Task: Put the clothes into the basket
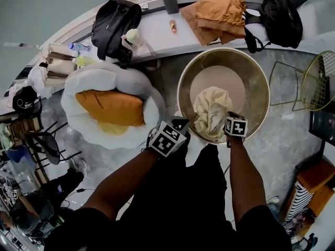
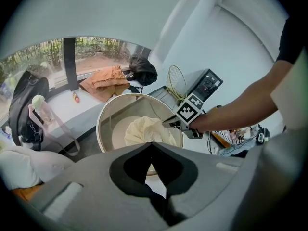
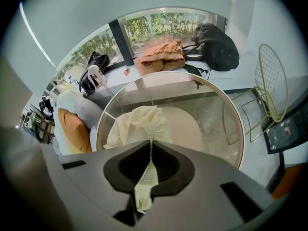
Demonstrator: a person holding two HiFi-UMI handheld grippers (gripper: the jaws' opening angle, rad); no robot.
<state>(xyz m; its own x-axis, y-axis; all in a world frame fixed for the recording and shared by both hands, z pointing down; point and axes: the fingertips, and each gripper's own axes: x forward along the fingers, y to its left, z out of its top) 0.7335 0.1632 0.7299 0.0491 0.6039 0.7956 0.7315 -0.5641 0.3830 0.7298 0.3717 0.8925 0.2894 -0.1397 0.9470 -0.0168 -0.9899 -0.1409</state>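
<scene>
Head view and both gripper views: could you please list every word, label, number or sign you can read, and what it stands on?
None legible anywhere.
Marker cube on the left gripper: square pattern, no letters.
Marker cube on the right gripper: the same.
Plastic bottle: label too small.
Dark panel: markings too blurred.
</scene>
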